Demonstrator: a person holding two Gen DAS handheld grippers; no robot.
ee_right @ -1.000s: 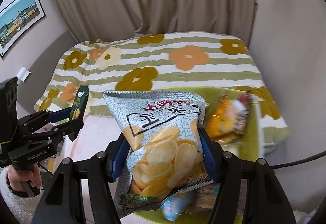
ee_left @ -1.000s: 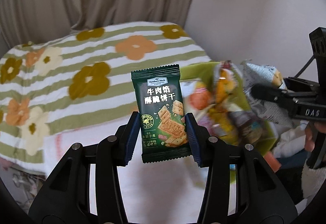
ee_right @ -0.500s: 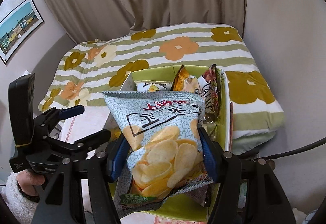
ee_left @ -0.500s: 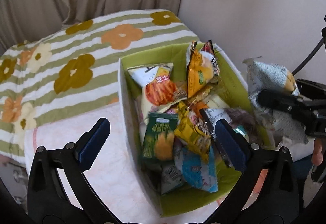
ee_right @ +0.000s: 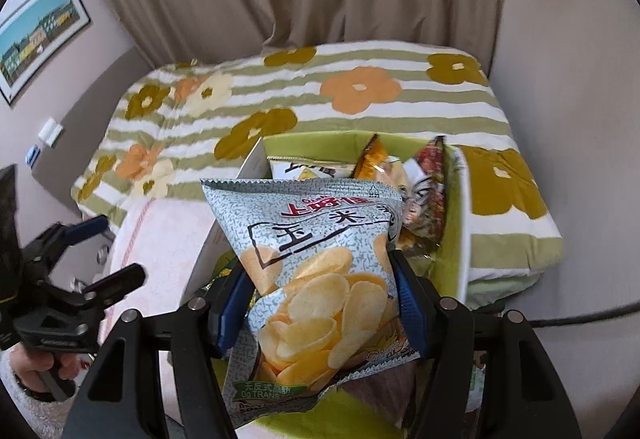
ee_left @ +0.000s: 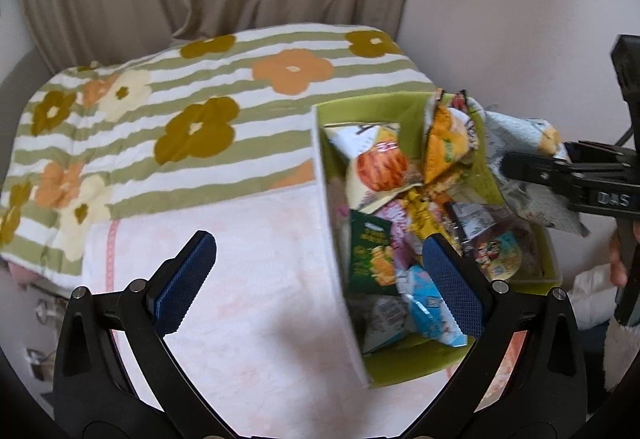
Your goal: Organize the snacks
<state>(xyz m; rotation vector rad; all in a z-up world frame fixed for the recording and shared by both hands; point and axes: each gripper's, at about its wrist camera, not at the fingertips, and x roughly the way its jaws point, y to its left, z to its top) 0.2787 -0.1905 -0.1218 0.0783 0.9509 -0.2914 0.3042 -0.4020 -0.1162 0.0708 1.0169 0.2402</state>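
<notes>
My left gripper (ee_left: 318,281) stands wide open and empty over the near-left corner of the green box (ee_left: 404,371). My right gripper (ee_right: 320,299) grips the potato chip bag (ee_right: 316,271) above the box, jaws opening. The bag hides most packets beneath; motion blur obscures their labels.

My left gripper (ee_left: 316,279) and right gripper (ee_right: 320,303) are black frames with blue ridged pads (ee_left: 186,281), silver screws (ee_left: 137,285), and a fuzzy white sleeve (ee_right: 28,405).

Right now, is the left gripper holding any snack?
No. The left gripper stands wide open with nothing between its blue pads.
</notes>
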